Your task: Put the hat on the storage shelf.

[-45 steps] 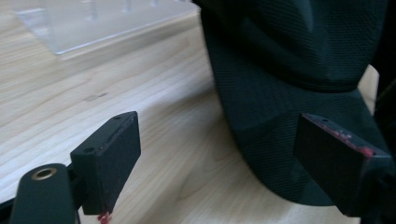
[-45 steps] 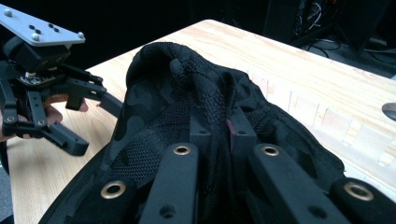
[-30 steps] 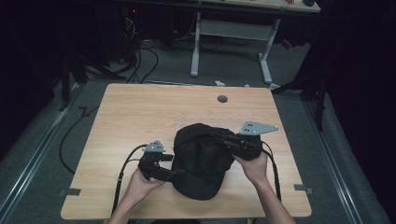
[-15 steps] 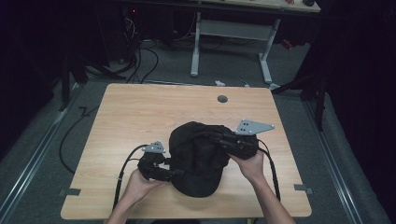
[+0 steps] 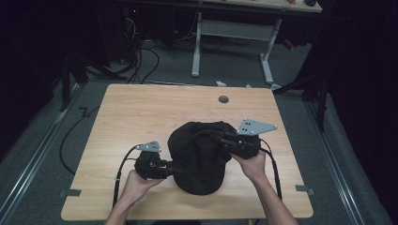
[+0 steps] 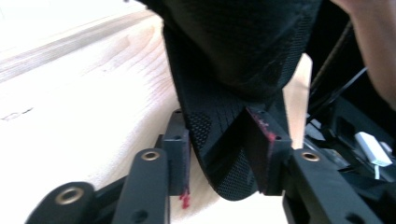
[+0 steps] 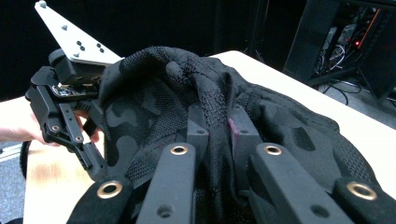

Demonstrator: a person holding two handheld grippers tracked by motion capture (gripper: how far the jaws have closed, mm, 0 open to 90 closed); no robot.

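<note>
**Between two sets of tongs, a black cap**

At the near middle of the table (image 5: 141, 112), the right gripper (image 7: 219, 128) sits clamped on a ridge of the cap (image 5: 199, 157), anchoring it. The left gripper (image 6: 217, 154) has just been closing on the brim — pads touching it — likely so both can stretch or turn it.

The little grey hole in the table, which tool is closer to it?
Right. The right tool grips the black cap just below the hole; the left tool sits lower, at the cap's brim.
</note>
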